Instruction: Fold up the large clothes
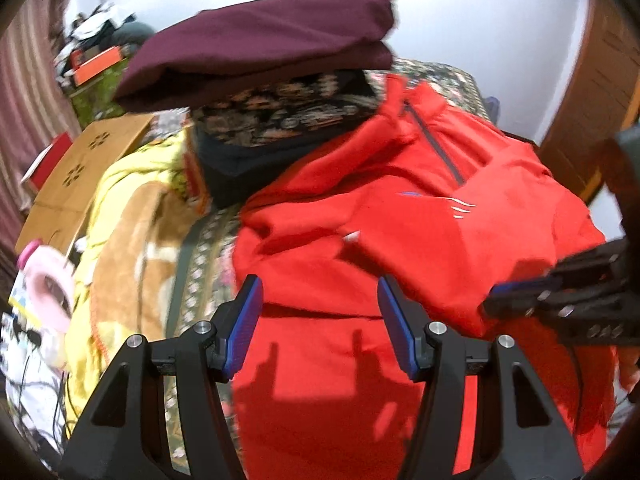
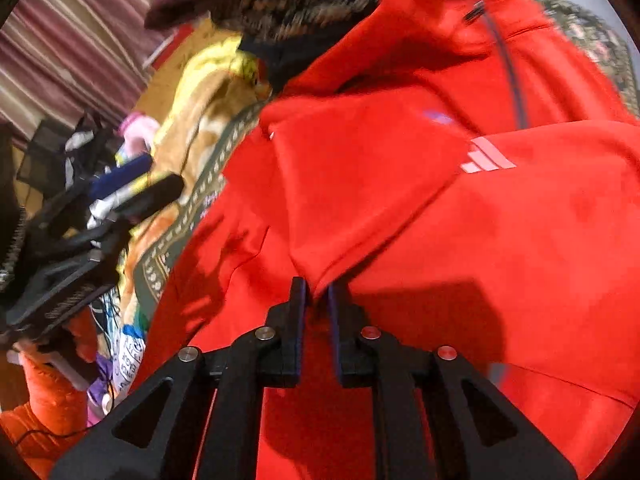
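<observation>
Right gripper (image 2: 317, 294) has its jaws nearly closed, pinching a fold of the red jacket (image 2: 420, 208) right at the tips, low centre of the right wrist view. Left gripper (image 1: 320, 320) hangs just over the same jacket with jaws spread wide, nothing between them, bottom centre of the left wrist view. The jacket sprawls across the patterned bedspread (image 1: 200, 264), filling the middle and right of both frames: bright red fleecy cloth, dark zip running up toward the collar, white stripe logo on the chest, rumpled and partly doubled over itself. This looks like the early fold, one flap being drawn across the body. Next the free left jaws would want an edge or corner opposite, to keep the cloth taut as the flap lays down. Beyond, upper centre, a folded maroon garment (image 1: 260, 44) tops a stack of clothes; a yellow blanket (image 1: 128, 208) lies left.
</observation>
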